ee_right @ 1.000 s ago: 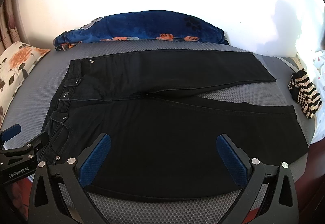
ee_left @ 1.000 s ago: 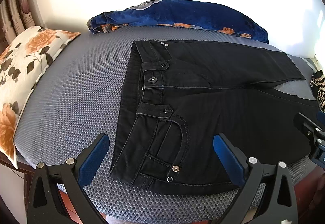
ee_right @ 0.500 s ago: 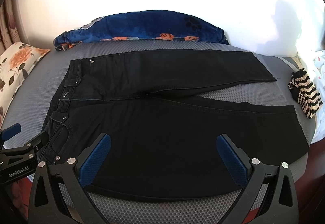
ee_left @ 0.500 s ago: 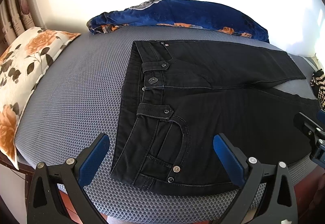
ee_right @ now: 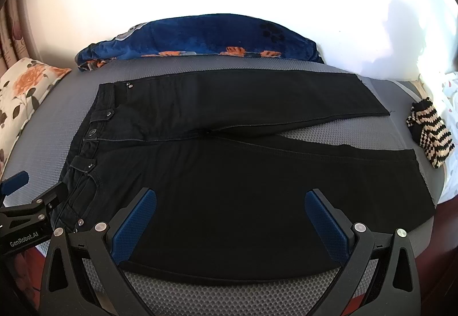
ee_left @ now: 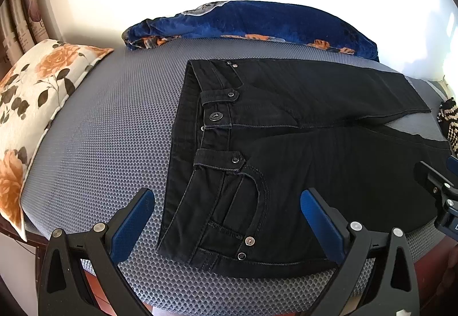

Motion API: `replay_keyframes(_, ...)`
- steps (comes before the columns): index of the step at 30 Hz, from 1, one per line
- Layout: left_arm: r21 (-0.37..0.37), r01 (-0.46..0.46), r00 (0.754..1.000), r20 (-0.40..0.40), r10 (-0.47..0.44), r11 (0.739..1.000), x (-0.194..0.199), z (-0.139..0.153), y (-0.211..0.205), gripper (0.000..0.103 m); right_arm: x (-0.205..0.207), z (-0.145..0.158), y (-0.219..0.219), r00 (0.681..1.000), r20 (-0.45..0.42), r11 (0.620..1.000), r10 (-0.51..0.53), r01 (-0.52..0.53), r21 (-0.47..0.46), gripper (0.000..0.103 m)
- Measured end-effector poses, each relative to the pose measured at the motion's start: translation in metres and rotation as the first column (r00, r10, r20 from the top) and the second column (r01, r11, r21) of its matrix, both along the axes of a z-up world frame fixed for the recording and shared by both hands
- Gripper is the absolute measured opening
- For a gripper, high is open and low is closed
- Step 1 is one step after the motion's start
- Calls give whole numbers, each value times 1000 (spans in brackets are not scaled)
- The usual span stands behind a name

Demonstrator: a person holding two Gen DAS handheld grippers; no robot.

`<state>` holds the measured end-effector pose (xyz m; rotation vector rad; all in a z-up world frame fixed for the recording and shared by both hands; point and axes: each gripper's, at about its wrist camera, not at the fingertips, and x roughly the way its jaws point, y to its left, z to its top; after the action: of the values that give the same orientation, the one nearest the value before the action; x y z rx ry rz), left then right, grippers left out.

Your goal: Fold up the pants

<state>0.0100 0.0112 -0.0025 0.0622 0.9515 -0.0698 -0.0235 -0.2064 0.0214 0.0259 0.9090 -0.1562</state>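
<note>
Compared with the frames of a second ago, almost nothing has moved: the pants (ee_right: 229,173) lie exactly as before, and both wrist views are framed nearly the same, so neither claw has yet advanced on the cloth. Judged from this, the fold has not begun — the moment reads as a pause before the first grasp.

The pants are black and spread flat, front up, on a grey mesh mattress (ee_left: 108,127). The waistband (ee_left: 186,144) points to the left, the two legs run to the right and part slightly, and the near edge lies close to the mattress's front rim. The left claw (ee_left: 226,227) hovers over the near corner of the waistband by the pocket rivets, its blue-padded fingers (ee_left: 131,227) spread wide and holding nothing. The right claw (ee_right: 230,225) hovers over the near leg at about mid-length, also wide open and empty; whether either touches the cloth cannot be told.

Outward from the garment: a blue floral blanket (ee_right: 200,38) is bunched along the far edge against the wall, a flowered pillow (ee_left: 37,104) lies beyond the waistband, and a striped knitted item (ee_right: 429,135) sits past the leg hems — all clear of the pants.
</note>
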Motion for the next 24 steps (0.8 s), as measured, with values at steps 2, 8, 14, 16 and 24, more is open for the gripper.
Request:
replay_keyframes(2,-2,1,1000,1,-1,1000,1,1,1,101,0,0,0,1000,-1,1000,-1,1,-2,103)
replay_keyframes(8,2,3,1000,4,-3,1000,6,2,2,96,0,1,-1,1000,4,1000,-7,7,-1,103)
replay_keyframes(14,-37,12,1000,-3,-12,999,18,5,10,79,3,6,-6,1000,19,1000,6,-7,19,103)
replay_keyframes(16,-81,11,1000,-8,-12,997,27,7,17,73,5,8,-8,1000,28,1000,10,-10,23,103)
replay_keyframes(24,-281,7,999,-30,-16,960,92,12,61,53,27,15,-21,998,55,994,43,-48,101,103)
